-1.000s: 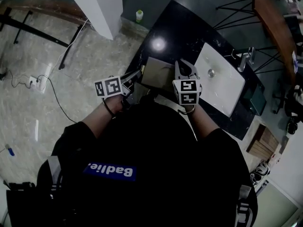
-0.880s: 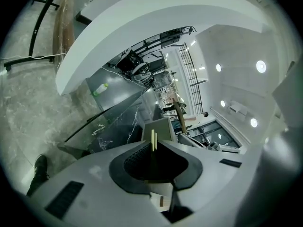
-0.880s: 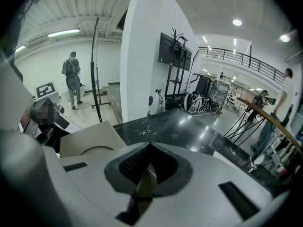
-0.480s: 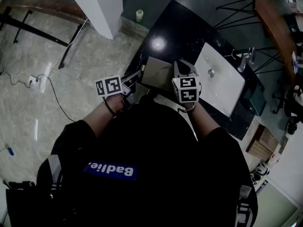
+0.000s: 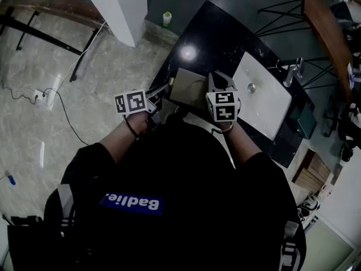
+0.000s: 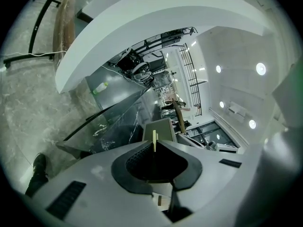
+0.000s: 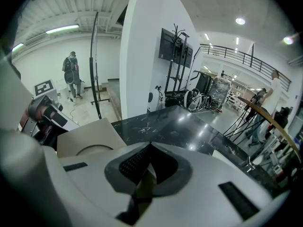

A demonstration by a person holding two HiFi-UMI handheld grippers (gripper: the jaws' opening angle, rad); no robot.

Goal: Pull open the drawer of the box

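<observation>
A flat tan box (image 5: 189,88) lies on the black counter (image 5: 220,38), close in front of the person. My left gripper (image 5: 165,89) is at the box's left edge. In the left gripper view its jaws (image 6: 154,144) are shut on a thin cream edge that stands upright between the tips, with the box (image 6: 160,129) just beyond. My right gripper (image 5: 217,82) hovers over the box's right side. Its tips (image 7: 150,145) meet with nothing showing between them. The box top (image 7: 87,138), with a curved notch line, lies to their left.
A white sink (image 5: 262,95) with a tap (image 5: 293,69) is set into the counter to the right of the box. A white pillar (image 5: 115,7) and a small bottle (image 5: 166,18) stand beyond the counter's far left corner. Cables lie on the floor at the left.
Almost nothing has moved: both grippers stay at the box, and the left one has drifted only slightly.
</observation>
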